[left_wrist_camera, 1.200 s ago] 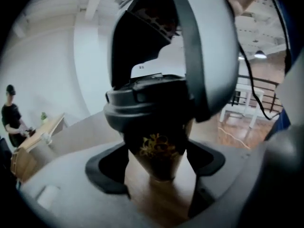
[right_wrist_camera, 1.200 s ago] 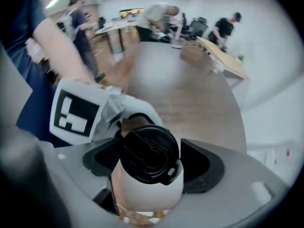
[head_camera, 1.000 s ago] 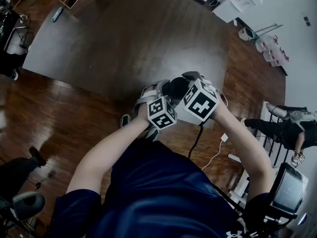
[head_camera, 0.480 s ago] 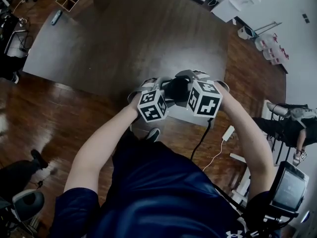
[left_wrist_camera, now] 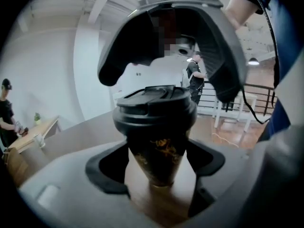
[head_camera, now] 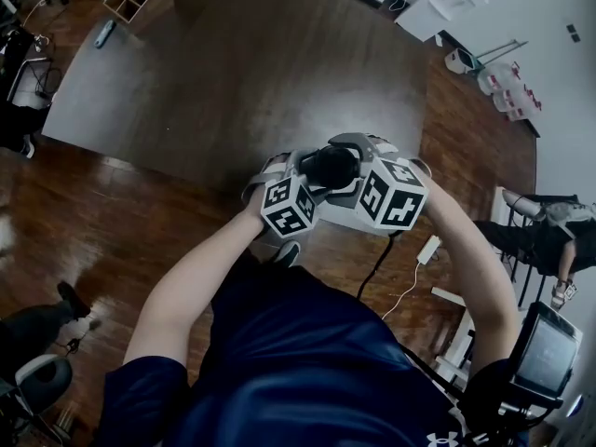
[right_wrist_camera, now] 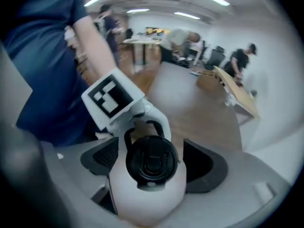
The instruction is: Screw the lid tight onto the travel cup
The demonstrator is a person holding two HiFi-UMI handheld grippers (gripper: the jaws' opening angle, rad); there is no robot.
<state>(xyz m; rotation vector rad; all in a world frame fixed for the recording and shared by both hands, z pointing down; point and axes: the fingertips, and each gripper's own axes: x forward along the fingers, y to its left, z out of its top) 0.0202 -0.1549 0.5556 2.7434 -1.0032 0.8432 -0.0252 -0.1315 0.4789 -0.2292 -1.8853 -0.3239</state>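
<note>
- Around travel cup [left_wrist_camera: 159,151] body, just under lid [right_wrist_camera: 151,161]: left gripper [left_wrist_camera: 159,164] clamped tight; table [head_camera: 233,82] beneath cup
- Above cup: right gripper [right_wrist_camera: 154,165] pointing down; jaws just been opening, straddling lid w/o touching
- Judgement: re-grip lid squarely across rim; keep cup steady; twist till firm; skewed bite could slip

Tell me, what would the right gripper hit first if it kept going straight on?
Probably the lid on the cup: it sits right between the jaws of the right gripper, which have just been opening.
</note>
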